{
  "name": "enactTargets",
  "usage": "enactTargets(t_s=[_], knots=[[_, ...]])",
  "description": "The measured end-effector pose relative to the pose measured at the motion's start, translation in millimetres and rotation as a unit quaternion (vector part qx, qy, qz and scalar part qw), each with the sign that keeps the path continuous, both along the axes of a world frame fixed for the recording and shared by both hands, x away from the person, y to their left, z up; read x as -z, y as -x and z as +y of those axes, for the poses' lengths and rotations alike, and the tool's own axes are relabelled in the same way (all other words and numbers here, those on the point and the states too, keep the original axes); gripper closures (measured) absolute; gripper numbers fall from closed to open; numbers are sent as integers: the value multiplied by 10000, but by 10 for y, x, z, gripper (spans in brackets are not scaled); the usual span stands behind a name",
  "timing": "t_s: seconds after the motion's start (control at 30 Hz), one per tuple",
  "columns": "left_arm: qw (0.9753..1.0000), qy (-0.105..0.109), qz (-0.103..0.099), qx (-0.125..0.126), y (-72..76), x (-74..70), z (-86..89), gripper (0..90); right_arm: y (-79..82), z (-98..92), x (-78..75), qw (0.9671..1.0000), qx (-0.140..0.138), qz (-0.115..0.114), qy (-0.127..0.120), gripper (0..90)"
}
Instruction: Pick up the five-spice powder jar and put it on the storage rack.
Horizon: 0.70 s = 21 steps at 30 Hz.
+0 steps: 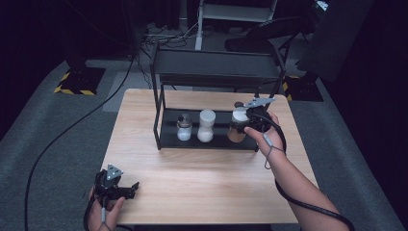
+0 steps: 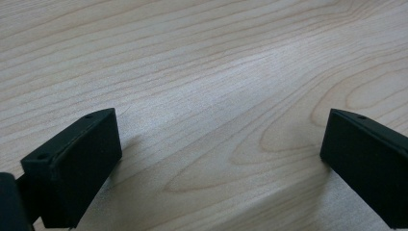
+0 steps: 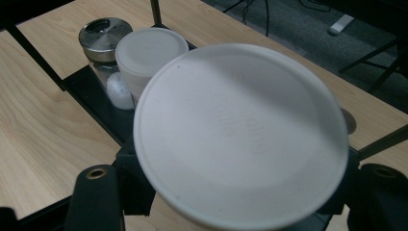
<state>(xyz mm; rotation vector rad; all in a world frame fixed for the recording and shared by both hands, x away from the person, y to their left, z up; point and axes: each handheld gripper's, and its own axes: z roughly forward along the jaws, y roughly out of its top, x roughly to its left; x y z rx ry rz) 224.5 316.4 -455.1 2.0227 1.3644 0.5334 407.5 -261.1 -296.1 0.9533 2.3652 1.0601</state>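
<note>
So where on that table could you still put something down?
The table is bare between the rack and the left gripper. The rack's lower shelf is crowded: shaker, white jar and a white-lidded jar at the right gripper.

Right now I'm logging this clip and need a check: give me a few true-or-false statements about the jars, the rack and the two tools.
1. Three jars stand on the rack's bottom shelf. True.
2. The right tool is at the left jar. False: it is at the right jar; the left jar stands free.
3. The left tool is open over bare table. True.
4. The middle jar lies tipped over. False: it stands upright.
</note>
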Motion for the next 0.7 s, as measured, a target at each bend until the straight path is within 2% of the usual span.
enactTargets(t_s=[0.43,0.7], knots=[[10000,-1,-7,-30,-13,0,-7,1,-225,198,162,9999,76,-45,70,339],[10000,0,-9,-32,-10,2,-8,1,-329,253,293,9999,134,58,51,338]])
